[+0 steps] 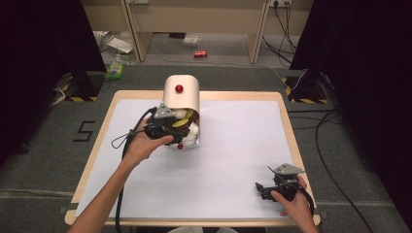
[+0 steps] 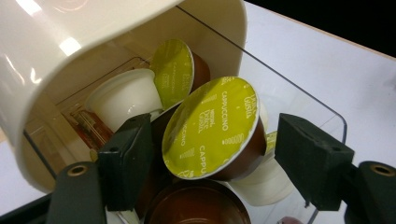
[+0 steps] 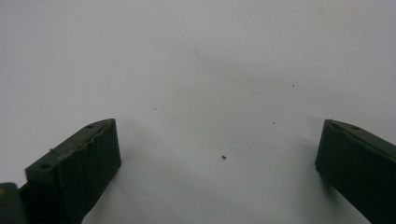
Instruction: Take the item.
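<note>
A cream capsule dispenser with a red knob stands at the back of the table, its clear drawer pulled out. Several coffee capsules lie in the drawer. My left gripper reaches into it. In the left gripper view its jaws stand either side of a yellow-lidded cappuccino capsule. The left jaw touches the capsule and a narrow gap shows at the right jaw. My right gripper rests at the table's front right, open over bare white sheet.
Around the held-between capsule lie a second yellow-lidded capsule, a white one and a brown one. White paper covers the wooden table. Cables and a red can lie on the floor beyond.
</note>
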Available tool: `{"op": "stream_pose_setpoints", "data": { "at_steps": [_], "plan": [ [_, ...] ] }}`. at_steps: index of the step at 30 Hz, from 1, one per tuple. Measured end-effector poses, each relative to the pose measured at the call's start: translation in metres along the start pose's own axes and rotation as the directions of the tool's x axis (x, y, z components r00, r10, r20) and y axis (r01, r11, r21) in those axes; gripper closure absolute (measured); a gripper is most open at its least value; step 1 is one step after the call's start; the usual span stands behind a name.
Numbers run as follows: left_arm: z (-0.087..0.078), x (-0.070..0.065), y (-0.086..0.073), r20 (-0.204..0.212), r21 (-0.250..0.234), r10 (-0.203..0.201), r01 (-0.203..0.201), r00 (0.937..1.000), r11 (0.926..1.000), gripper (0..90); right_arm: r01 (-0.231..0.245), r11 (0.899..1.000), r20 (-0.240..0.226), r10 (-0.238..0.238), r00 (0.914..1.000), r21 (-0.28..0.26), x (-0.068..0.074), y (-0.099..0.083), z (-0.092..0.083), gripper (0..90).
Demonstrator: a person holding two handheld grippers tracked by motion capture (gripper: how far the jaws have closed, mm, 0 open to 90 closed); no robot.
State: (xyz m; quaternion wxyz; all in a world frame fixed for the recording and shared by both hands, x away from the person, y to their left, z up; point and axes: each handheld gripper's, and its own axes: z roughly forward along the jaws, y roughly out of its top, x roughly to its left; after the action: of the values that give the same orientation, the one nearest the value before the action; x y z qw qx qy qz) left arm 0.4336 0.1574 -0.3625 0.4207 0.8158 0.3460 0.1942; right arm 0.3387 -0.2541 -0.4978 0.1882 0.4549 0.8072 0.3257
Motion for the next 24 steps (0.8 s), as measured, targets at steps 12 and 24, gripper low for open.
{"op": "stream_pose_setpoints", "data": {
  "at_steps": [12, 24],
  "plan": [
    [-0.0009, 0.0002, 0.001, 0.048, -0.024, -0.009, 0.011, 0.9988, 0.9996, 50.5, -0.001, 1.0, 0.0, 0.001, 1.0, 0.001, 0.0, 0.0, 0.0, 0.5],
    [-0.0087, -0.0007, 0.003, 0.024, -0.046, 0.022, -0.021, 0.9995, 0.9987, 53.2, -0.001, 1.0, -0.001, 0.001, 1.0, 0.001, 0.0, 0.0, 0.0, 0.5]
  ]
}}
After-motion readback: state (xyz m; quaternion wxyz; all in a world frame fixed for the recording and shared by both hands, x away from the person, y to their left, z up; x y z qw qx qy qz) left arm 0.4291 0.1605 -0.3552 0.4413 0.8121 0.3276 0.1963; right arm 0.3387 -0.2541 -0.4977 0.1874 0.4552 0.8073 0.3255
